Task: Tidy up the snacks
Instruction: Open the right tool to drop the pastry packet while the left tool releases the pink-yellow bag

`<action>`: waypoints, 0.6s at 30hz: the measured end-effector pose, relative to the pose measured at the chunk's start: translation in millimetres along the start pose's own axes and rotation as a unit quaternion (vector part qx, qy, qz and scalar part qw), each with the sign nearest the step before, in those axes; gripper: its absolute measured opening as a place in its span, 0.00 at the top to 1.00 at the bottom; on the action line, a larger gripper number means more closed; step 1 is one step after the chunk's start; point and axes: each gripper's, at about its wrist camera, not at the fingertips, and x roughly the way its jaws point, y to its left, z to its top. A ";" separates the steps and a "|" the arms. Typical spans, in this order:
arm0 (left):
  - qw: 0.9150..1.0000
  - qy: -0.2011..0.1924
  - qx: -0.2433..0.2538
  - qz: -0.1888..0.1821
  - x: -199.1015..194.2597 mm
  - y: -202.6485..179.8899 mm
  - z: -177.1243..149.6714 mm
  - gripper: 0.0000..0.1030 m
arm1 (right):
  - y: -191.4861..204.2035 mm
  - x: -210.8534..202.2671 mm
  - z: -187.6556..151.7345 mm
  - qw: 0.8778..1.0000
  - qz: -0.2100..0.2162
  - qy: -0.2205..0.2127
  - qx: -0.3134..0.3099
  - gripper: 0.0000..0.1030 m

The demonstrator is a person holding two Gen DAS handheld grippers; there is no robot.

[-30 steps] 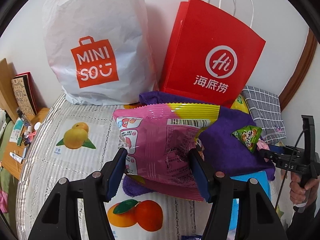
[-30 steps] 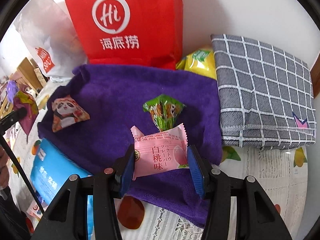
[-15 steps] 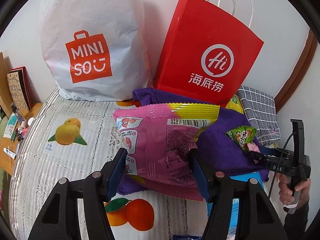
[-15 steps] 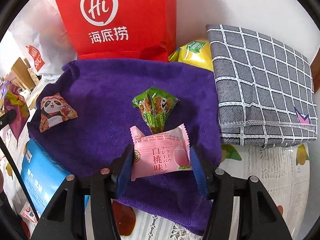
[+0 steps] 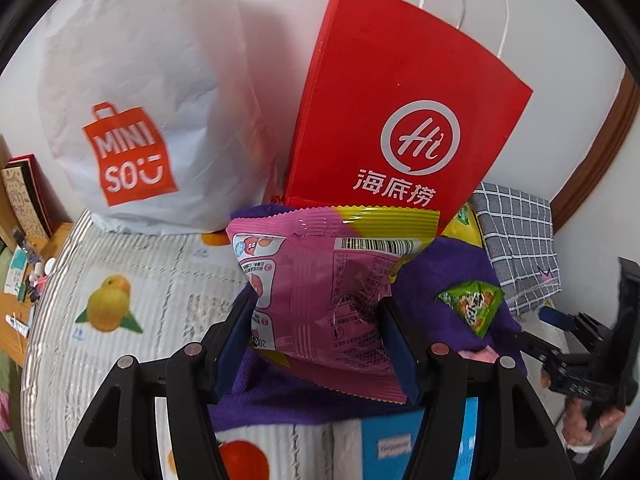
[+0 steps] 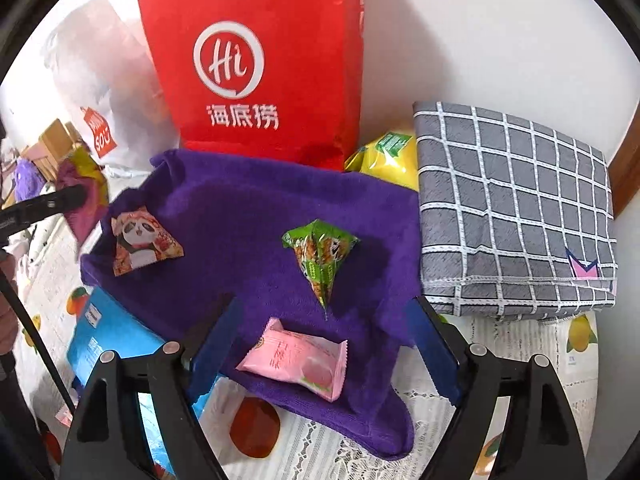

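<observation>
A table covered in a ribbed, lacy cloth printed with fruit (image 6: pixel 520 364) was seen, and two bags were stood against the wall: one crinkled white plastic bag (image 5: pixel 148 92) and one stiff red paper bag (image 6: pixel 260 60) with white cord handles. Two cloths were laid out: one plush purple towel (image 6: pixel 240 220) and one folded grey checked cloth (image 6: pixel 516 216). One flat blue box (image 6: pixel 116 340) was partly tucked under the towel. One glossy pink-and-yellow snack bag (image 5: pixel 332 288) was clamped between the pads of the left gripper (image 5: pixel 316 344), lifted above the towel. Two pyramid packets, one panda-printed (image 6: pixel 140 244) and one green (image 6: pixel 320 260), were set on the towel. One small pink peach-printed packet (image 6: pixel 300 360) lay loose on the towel between the jaws of the right gripper (image 6: pixel 324 344), which had just been opening and stood wide, clear of it
</observation>
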 end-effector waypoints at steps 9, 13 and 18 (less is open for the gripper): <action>0.997 0.070 0.011 0.009 53.6 -15.4 16.9 0.41 | -4.1 -53.2 6.2 0.997 0.001 -0.074 -0.006 0.18; 0.996 0.086 0.011 0.009 73.0 -17.6 18.1 0.40 | -3.9 -60.0 6.1 0.997 0.002 -0.082 -0.006 0.18; 0.996 0.093 -0.008 0.015 87.9 -7.1 17.8 0.41 | -3.8 -57.1 5.3 0.997 0.002 -0.077 -0.007 0.18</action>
